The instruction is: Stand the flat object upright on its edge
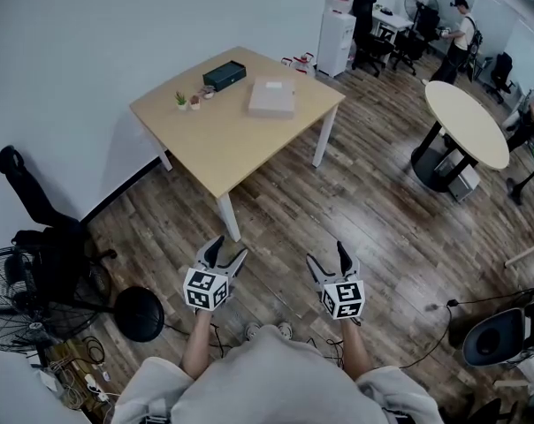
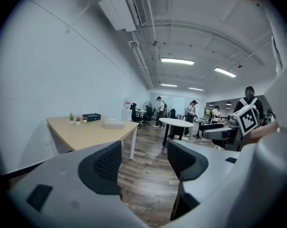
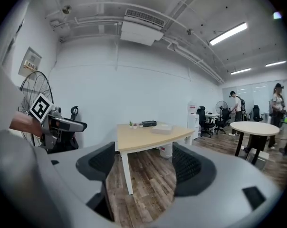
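The flat object is a pale grey slab [image 1: 271, 97] lying flat on the light wooden table [image 1: 223, 140], toward its far right side. It also shows small and distant in the left gripper view as a pale slab [image 2: 114, 123], and in the right gripper view as the same slab [image 3: 162, 127]. Both grippers hang over the wood floor, well short of the table. My left gripper [image 1: 229, 248] [image 2: 143, 160] is open with only floor between its pads. The right gripper [image 1: 326, 254] [image 3: 144, 165] is open too and holds nothing.
A black box [image 1: 225, 74] and small potted plants [image 1: 180, 101] sit at the table's back edge. A round table [image 1: 466, 122] stands to the right, a white cabinet [image 1: 336, 42] behind. A fan [image 1: 11, 299], a black chair [image 1: 46, 228] and cables crowd the left. People stand far back.
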The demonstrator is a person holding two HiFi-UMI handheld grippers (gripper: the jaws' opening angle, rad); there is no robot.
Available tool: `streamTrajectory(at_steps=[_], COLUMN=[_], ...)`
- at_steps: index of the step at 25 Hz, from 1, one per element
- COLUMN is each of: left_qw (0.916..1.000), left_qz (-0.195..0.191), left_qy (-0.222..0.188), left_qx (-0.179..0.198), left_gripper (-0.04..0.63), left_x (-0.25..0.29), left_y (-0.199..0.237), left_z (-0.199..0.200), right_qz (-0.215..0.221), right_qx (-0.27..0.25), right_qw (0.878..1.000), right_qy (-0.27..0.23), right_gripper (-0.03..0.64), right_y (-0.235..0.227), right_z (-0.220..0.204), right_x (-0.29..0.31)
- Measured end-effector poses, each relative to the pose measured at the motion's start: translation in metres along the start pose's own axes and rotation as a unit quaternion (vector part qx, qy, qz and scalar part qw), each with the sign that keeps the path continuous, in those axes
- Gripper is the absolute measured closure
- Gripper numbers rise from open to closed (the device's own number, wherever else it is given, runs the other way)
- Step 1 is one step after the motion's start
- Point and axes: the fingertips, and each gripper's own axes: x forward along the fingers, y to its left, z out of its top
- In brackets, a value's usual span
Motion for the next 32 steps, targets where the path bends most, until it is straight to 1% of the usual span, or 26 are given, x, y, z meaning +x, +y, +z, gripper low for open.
streamTrajectory(at_steps=[1,3,4,13,21,27,32], left_qw=[1.0000,1.0000,0.9999,0.9994,0.9989,0.9988,0.9985], left_qz=[0.001,0.007,0.010,0.028,0.039,0.044,0.053], left_qy=[0.000,0.000,-0.001,-0.011,-0.004,0.001,0.003], left_qx=[0.000,0.006,0.010,0.017,0.025,0.020,0.015], left_gripper=[0.316,0.316,0.316,0.318,0.318,0.318,0.319], left_x=[-0.001,-0.001,0.000,0.003,0.013,0.023,0.031], left_y=[0.000,-0.001,-0.002,-0.012,-0.027,-0.032,-0.024], left_z=[-0.001,-0.001,-0.001,0.003,-0.001,-0.004,-0.006], right_qz=[0.001,0.005,0.007,0.008,0.020,0.029,0.038], right_qx=[0.001,0.002,0.003,-0.002,-0.007,-0.005,-0.008], right_qw=[1.000,1.000,1.000,1.000,1.000,1.000,0.999], right_qy=[-0.001,-0.004,-0.004,-0.001,0.001,0.007,0.008], right_gripper=[0.248,0.292,0.296,0.302,0.302,0.304,0.307], right_y=[0.001,0.002,0.002,-0.010,-0.024,-0.034,-0.037], right_z=[-0.001,-0.001,-0.001,-0.003,-0.009,-0.013,-0.014], right_x=[0.000,0.000,0.000,-0.003,-0.007,0.000,0.015])
